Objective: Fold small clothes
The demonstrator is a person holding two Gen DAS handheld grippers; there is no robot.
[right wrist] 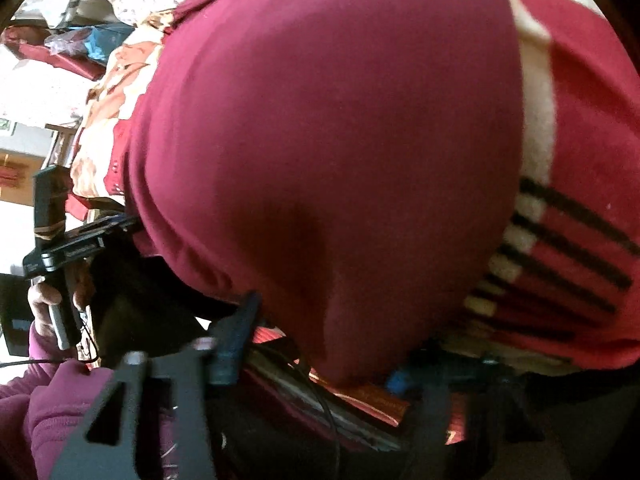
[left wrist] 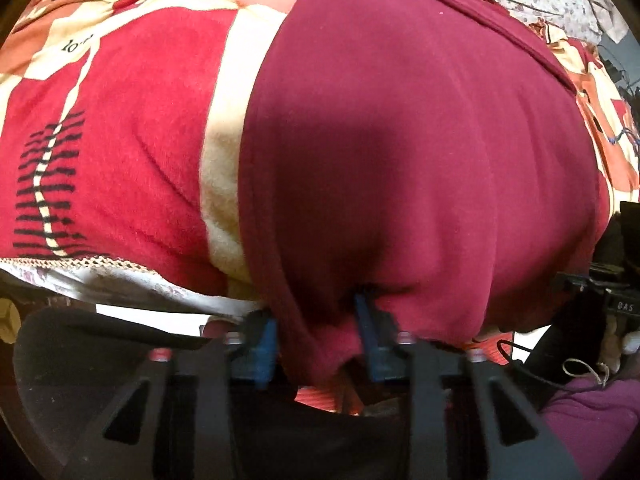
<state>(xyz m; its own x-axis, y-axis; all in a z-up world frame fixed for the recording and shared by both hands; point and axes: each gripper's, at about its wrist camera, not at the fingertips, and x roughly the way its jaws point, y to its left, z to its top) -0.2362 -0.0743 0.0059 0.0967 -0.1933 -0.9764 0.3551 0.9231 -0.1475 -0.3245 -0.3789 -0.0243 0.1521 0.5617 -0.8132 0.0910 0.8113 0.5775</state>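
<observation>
The maroon garment [left wrist: 400, 160] is lying spread over a fleecy blanket [left wrist: 132, 152] patterned in red, cream and orange, and its near hem is hanging toward both cameras. The left gripper [left wrist: 316, 344] is pointing steeply down at that hem, and a bunched fold of the maroon cloth is sitting between its blue pads [left wrist: 370, 340]; the jaws are clenching on the fabric, which is puckering into creases right above the pinch. Over in the right wrist view, the right gripper [right wrist: 316, 360] is coming at the same garment [right wrist: 340, 140] from the other corner; the cloth's rounded edge is drooping between its two fingers [right wrist: 236, 344], but the far pad is mostly hidden under fabric, so I cannot tell whether it is actually pressing on the cloth. At the left of that view a hand [right wrist: 48, 300] in a purple sleeve [right wrist: 60, 408] is gripping the handle of the other tool. Black stripes on the blanket are showing just beside the garment's right edge.
</observation>
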